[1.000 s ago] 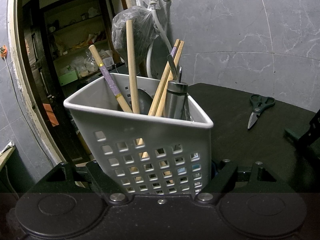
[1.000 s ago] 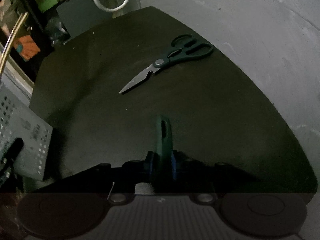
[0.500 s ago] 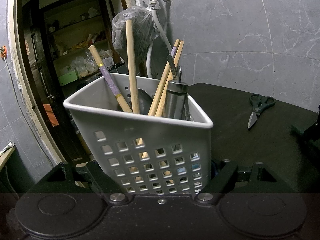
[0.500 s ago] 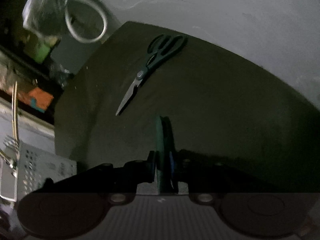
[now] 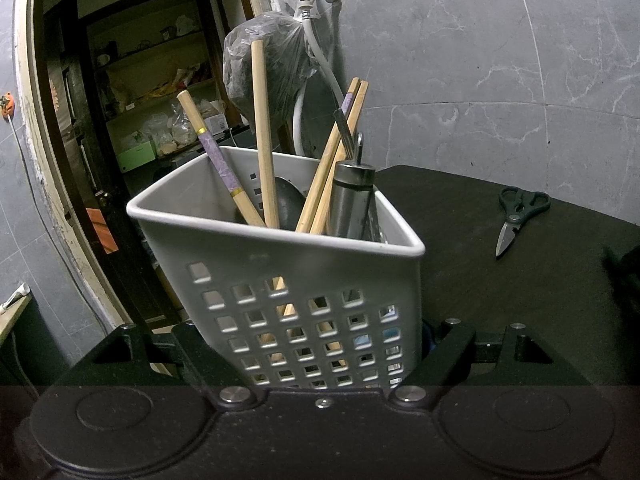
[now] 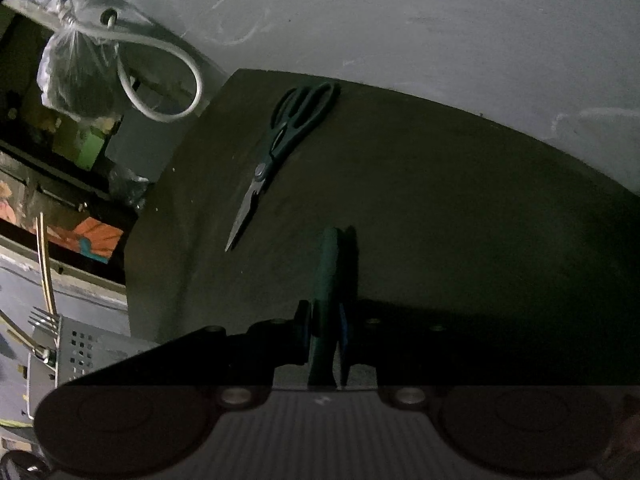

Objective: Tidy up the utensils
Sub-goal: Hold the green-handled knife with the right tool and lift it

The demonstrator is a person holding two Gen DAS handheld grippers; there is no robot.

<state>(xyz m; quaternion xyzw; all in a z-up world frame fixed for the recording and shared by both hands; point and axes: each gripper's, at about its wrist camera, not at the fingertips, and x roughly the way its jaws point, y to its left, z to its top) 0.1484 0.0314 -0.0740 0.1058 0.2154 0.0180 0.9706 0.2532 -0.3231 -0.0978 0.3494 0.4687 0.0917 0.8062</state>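
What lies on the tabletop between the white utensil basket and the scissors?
Nothing: in the left wrist view, only bare dark tabletop separates the basket from the scissors.

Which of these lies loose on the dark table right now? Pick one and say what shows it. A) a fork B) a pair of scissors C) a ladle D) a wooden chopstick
B: the scissors lie flat on the dark table, blades shut, apart from the grey basket that the left tongs grip, while the other utensils stand inside that basket.
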